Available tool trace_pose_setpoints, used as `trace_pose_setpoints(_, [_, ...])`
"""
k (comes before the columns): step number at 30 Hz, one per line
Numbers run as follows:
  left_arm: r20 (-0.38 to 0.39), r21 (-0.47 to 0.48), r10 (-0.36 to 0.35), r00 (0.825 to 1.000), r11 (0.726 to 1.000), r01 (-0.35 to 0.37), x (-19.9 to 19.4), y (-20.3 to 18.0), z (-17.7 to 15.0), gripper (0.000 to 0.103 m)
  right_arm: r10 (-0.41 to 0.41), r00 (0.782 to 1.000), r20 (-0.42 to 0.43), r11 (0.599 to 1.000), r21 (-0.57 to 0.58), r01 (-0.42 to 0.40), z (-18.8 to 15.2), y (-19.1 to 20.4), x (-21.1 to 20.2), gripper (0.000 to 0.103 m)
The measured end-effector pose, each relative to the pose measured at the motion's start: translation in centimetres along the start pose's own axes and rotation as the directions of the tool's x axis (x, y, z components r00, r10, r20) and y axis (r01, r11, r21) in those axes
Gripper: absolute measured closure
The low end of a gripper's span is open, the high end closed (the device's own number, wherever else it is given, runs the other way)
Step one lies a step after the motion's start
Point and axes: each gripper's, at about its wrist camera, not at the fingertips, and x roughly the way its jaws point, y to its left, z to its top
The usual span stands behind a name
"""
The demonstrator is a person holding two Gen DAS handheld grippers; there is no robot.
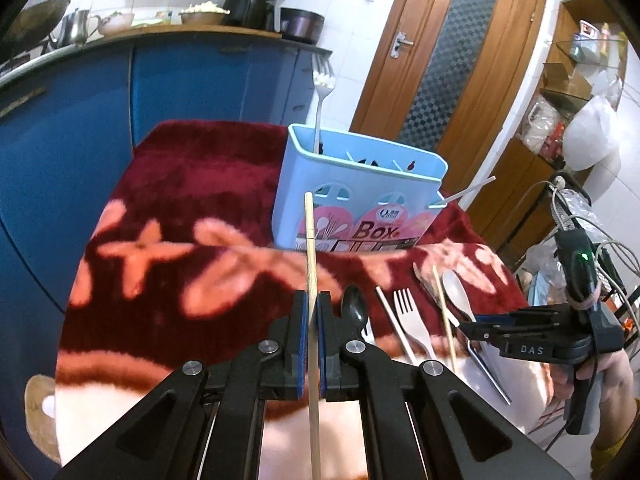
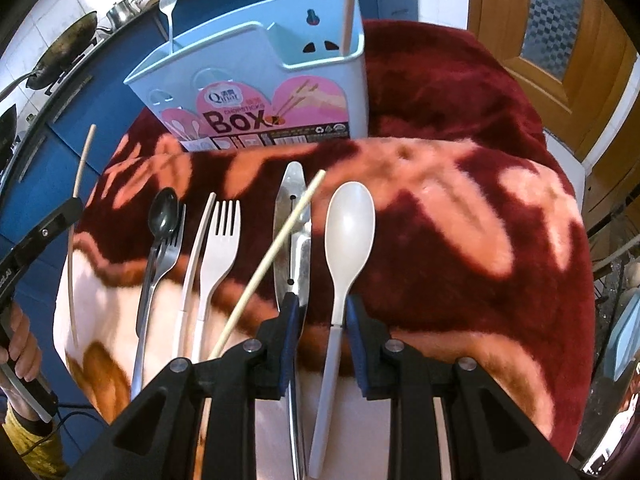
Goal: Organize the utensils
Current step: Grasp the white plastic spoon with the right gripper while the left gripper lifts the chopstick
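Left gripper up close, fingers clamped on a wooden chopstick that stands upright between the pads; right gripper low over the surface, fingers spread wide, the white spoon lying between them with its handle running back under the tool; nothing gripped there.

Just past the fingers, the utensils lie in a row on the red flowered blanket covering the surface: a black spoon resting on a metal fork, a white knife, a white fork, metal tongs with a second chopstick lying slantwise across them, then the white spoon.

Further back, the light blue utensil box stands upright on the blanket; a steel fork sticks up from one end, a thin stick from the other.

Behind that, blue cabinets under a counter carrying a metal jug, bowls and a dark pot; a wooden door with patterned glass to the right; shelves crowded with bags at the far edge.
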Motion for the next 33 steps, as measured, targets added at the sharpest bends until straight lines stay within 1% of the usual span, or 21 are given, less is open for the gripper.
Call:
trace_pose_setpoints(4, [0.019,0.010,-0.005,1.000,1.000,0.005,0.0,-0.5,0.0,0.099,0.030,0.999,-0.022,0.999,0.023,-0.029,0.7,-0.5,0.5,0.076])
trace_pose_setpoints(7, [0.027,0.005,-0.013,1.000,1.000,0.013,0.0,-0.5,0.0,0.099,0.051,0.998,-0.019,0.998,0.044,-0.051,0.9,-0.9,0.6,0.076])
trace_pose_setpoints(9, [0.031,0.005,-0.015,0.999,1.000,0.015,-0.1,-0.6,0.0,0.099,0.047,0.999,-0.011,0.998,0.035,-0.046,0.9,-0.9,0.5,0.077])
trace_pose_setpoints(12, [0.038,0.005,-0.014,0.999,1.000,0.014,-0.2,-0.7,0.0,0.099,0.048,0.999,-0.002,0.998,0.037,-0.048,0.9,-1.0,0.5,0.084])
trace_pose_setpoints(14, [0.045,0.003,-0.015,0.999,1.000,0.015,-0.3,-0.7,0.0,0.099,0.054,0.998,0.007,0.998,0.040,-0.055,0.9,-0.9,0.3,0.095])
trace_pose_setpoints(18, [0.056,-0.002,-0.016,0.998,1.000,0.016,-0.6,-0.7,0.0,0.099,0.047,0.998,0.038,0.998,0.031,-0.048,0.8,-0.2,0.2,0.095])
trace_pose_setpoints(22, [0.073,-0.003,-0.022,0.997,1.000,0.022,-1.0,-0.7,0.1,0.099,0.071,0.992,0.102,0.996,0.049,-0.076,0.4,-0.5,-1.0,0.095])
trace_pose_setpoints(25, [0.090,-0.003,-0.024,0.996,1.000,0.024,-1.4,-0.8,0.2,0.099,0.068,0.982,0.176,0.996,0.044,-0.077,0.2,-0.5,-2.5,0.096])
trace_pose_setpoints(30, [0.128,-0.003,-0.028,0.991,1.000,0.029,-2.0,-1.0,0.5,0.099,0.068,0.954,0.293,0.996,0.034,-0.081,-0.3,-0.2,-4.7,0.096])
trace_pose_setpoints(33, [0.143,-0.007,-0.033,0.989,0.999,0.034,-2.3,-1.2,0.7,0.099,0.060,0.925,0.375,0.997,0.026,-0.075,-0.8,0.0,-6.0,0.096])
